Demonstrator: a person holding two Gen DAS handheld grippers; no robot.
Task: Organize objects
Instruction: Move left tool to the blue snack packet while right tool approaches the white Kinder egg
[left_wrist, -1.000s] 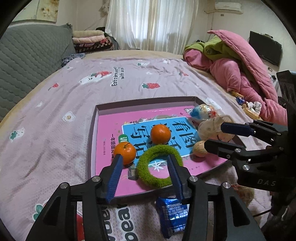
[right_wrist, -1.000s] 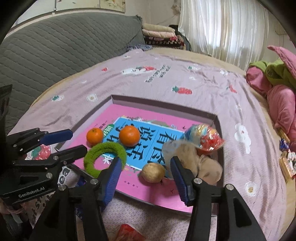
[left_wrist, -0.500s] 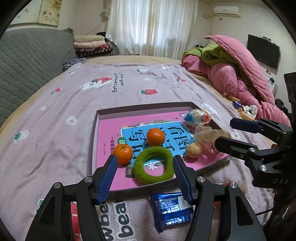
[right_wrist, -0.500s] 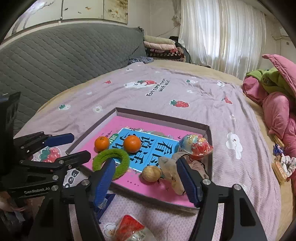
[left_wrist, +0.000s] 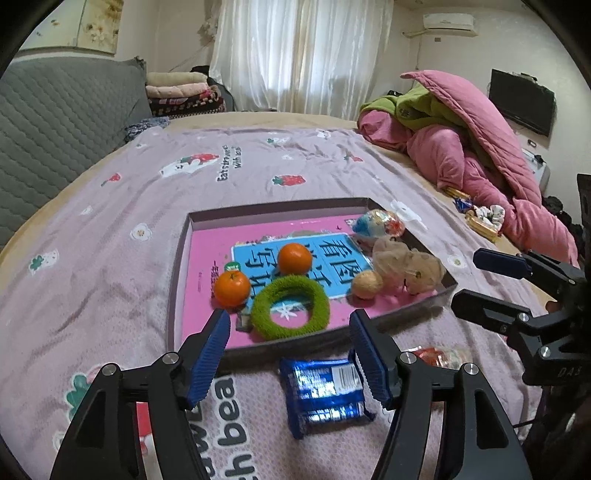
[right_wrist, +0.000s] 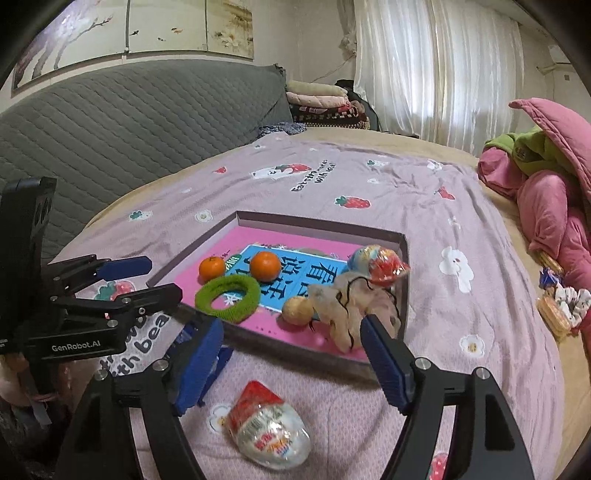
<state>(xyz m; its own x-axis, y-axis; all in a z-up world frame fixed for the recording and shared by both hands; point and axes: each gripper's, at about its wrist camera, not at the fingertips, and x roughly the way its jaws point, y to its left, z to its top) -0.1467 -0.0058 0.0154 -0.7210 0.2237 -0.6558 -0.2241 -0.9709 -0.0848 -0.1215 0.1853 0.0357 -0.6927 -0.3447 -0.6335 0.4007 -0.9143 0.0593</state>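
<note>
Covering the bed (left_wrist: 110, 229), a lilac sheet carries a shallow tray (left_wrist: 177, 280) lined with a pink book cover. Pink quilt (left_wrist: 480, 147) heaped at the far right edge, grey headboard (right_wrist: 129, 122) on the left.

Left gripper (left_wrist: 290, 354) jaws spread, just been opening, nothing pinched; it hangs over the tray's near rim. Right gripper (right_wrist: 291, 360) likewise released, jaws just been opening, empty, also at the near rim.

In the tray, by size: beige plush (left_wrist: 406, 266) at the right end, green ring (left_wrist: 290, 310) at the near edge, foil egg (left_wrist: 376, 225) at the far right corner, two oranges (left_wrist: 293, 258) left of centre, one just touching the ring, small tan ball (left_wrist: 365, 284) against the plush.

Outside the tray, on the sheet: blue packet (left_wrist: 325, 391) just in front of the rim, between the left gripper's fingers in view but not gripped; a second wrapped egg (right_wrist: 269, 432) below the right gripper, untouched.
</note>
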